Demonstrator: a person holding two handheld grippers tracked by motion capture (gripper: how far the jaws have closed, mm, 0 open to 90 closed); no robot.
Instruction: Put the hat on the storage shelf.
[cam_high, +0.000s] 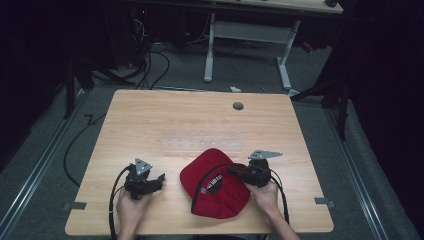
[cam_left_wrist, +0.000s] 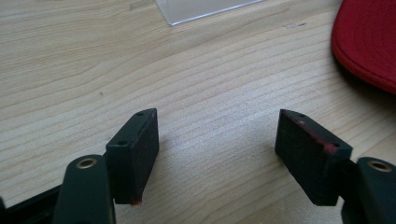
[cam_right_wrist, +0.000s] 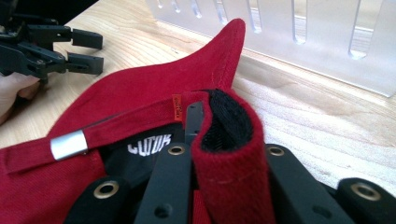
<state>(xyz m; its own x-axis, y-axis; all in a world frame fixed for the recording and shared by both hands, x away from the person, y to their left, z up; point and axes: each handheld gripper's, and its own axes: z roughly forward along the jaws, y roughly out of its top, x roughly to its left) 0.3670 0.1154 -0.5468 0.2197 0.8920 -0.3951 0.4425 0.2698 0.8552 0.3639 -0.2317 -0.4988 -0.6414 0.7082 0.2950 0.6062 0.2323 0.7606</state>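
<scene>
Lab or test room: bare wooden table (cam_high: 150, 125), trailing floor cables (cam_high: 150, 65) (dark surroundings), second desk frame (cam_high: 247, 35) behind.

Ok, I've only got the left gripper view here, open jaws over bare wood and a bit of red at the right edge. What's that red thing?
Observer: It's a red cap lying on the table, to the right of the left gripper.
Operator: Is the other gripper anywhere near it?
Observer: Yes, the right gripper is shut on a fold of the cap's red fabric.
Operator: And the clear thing at the top of my view?
Observer: That's a clear slotted rack lying on the table just beyond the cap.
</scene>
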